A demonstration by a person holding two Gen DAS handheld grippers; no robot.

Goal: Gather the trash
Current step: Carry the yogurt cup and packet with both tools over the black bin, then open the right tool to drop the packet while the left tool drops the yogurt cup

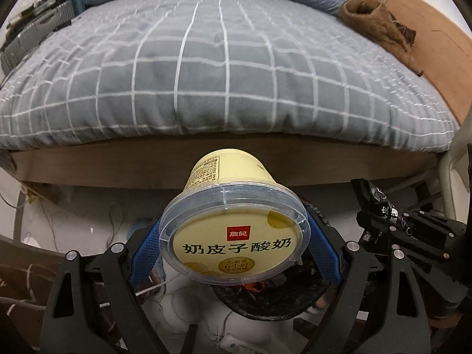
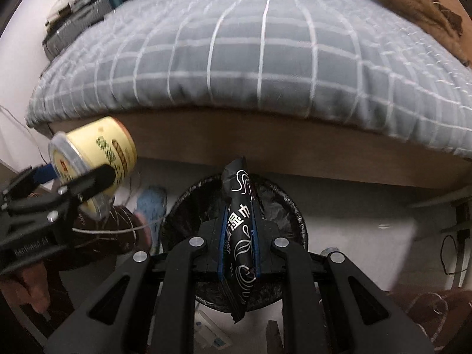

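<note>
My left gripper (image 1: 234,244) is shut on a pale yellow yogurt cup (image 1: 233,230) with a clear lid, held on its side with the lid facing the camera. The cup also shows at the left of the right wrist view (image 2: 91,162). My right gripper (image 2: 239,236) is shut on a black snack packet (image 2: 240,224) with white lettering, held upright over a round bin lined with a black bag (image 2: 283,206). In the left wrist view the bin (image 1: 271,301) lies just below the cup and the packet (image 1: 380,206) shows at the right.
A bed with a grey checked cover (image 1: 224,67) fills the far half, its wooden frame (image 1: 147,162) just beyond the bin. A brown garment (image 1: 380,20) lies on the bed's far right. White cables (image 1: 112,230) and a blue shoe (image 2: 150,200) lie on the floor at the left.
</note>
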